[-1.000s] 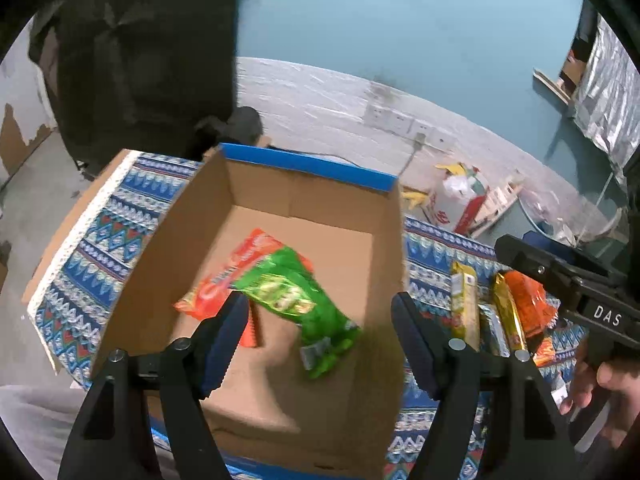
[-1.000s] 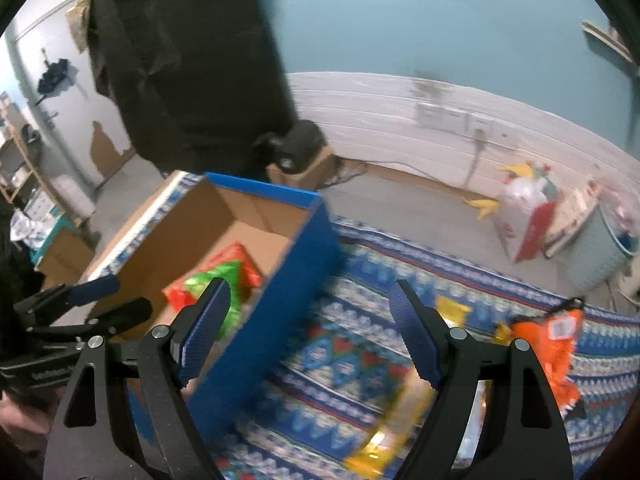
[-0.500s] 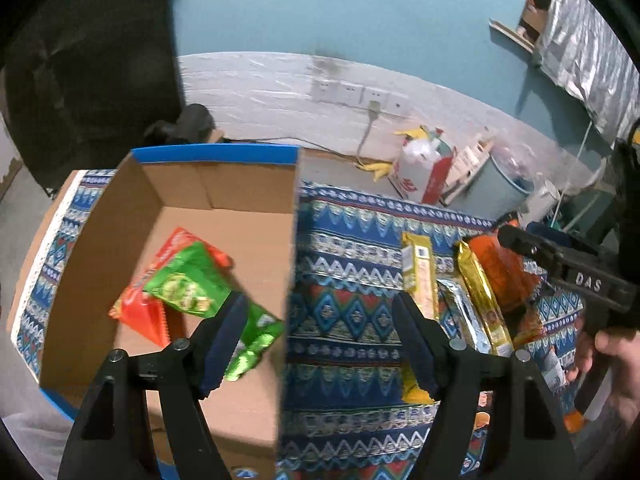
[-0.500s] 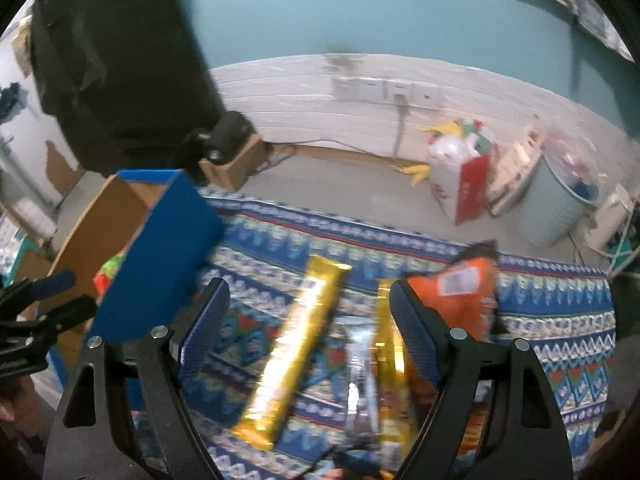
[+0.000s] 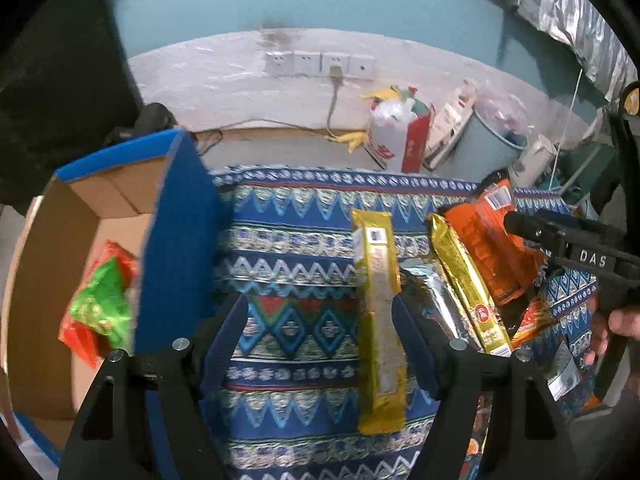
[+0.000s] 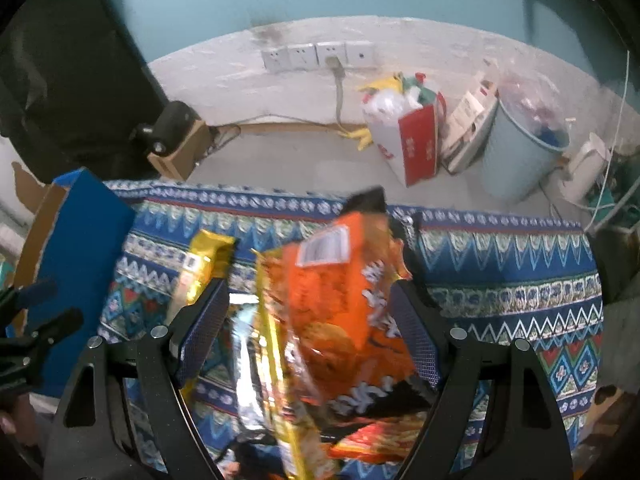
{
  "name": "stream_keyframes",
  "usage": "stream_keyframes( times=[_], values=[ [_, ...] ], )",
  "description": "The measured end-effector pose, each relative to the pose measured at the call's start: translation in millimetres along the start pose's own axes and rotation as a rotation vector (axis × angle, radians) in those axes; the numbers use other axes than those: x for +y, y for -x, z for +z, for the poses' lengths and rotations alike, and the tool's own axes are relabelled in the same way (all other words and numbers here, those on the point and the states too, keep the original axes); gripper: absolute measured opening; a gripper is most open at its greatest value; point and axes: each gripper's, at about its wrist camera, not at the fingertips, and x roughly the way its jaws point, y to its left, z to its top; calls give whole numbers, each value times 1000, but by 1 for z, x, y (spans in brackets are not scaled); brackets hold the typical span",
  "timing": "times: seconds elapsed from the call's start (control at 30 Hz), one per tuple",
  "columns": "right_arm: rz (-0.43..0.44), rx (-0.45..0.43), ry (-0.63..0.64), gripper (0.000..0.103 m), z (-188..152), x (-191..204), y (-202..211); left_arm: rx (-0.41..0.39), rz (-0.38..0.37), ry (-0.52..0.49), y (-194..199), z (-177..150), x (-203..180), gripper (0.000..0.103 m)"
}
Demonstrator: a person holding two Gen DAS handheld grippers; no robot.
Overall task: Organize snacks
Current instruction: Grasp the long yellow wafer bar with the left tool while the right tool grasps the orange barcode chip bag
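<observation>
A blue cardboard box (image 5: 176,240) stands at the left of the patterned cloth (image 5: 296,256), with a green packet (image 5: 100,304) and a red packet (image 5: 76,340) inside. Snacks lie to its right: a gold bar (image 5: 378,320), a silver packet (image 5: 436,304), a second gold bar (image 5: 468,284) and an orange bag (image 5: 488,248). My left gripper (image 5: 320,340) is open above the cloth, its right finger beside the first gold bar. My right gripper (image 6: 310,332) is open with the orange bag (image 6: 344,312) between its fingers, which stand apart from it.
Beyond the cloth's far edge is bare floor with a red and white bag (image 6: 408,136), a pale blue bin (image 6: 524,152), wall sockets (image 6: 316,56) and a small brown box with a black camera (image 6: 176,140). A white kettle (image 6: 588,164) stands at the right.
Both grippers swung right, from over the box to over the snacks on the cloth. The orange bag now lies between my right gripper's fingers. Both stayed open.
</observation>
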Motion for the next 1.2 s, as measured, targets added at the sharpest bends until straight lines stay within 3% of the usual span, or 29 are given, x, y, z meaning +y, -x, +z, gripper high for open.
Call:
stream_keyframes(
  times=[0.4,0.63,0.7,0.87,0.97,1.0,1.03,1.07,1.1,1.13,1.2],
  values=[
    [6,63,36,81,-14,-13,-26,84,6,-51,-50,2,-34,76],
    [-27,86,95,81,-22,-10,-40,156,-4,-16,-80,-5,-39,77],
    [-33,82,98,77,-24,-10,-40,173,-10,-12,-87,-7,-42,77],
    [-22,74,102,55,-29,-9,-38,215,-4,-26,-103,-12,-48,77],
    [-41,57,121,48,-31,-4,-34,192,-1,-50,-104,-15,-51,76],
    [-48,51,127,46,-31,-2,-33,187,9,-65,-104,-16,-53,69],
    [-52,43,127,45,-31,-1,-31,176,35,-80,-103,-17,-55,53],
    [-49,37,122,44,-30,-1,-29,167,50,-93,-103,-17,-57,50],
    [-45,29,115,44,-30,0,-27,166,40,-102,-103,-18,-59,40],
    [-45,22,113,44,-29,0,-25,165,30,-104,-102,-19,-61,34],
    [-44,3,110,43,-26,1,-20,160,27,-106,-100,-18,-61,32]
  ],
)
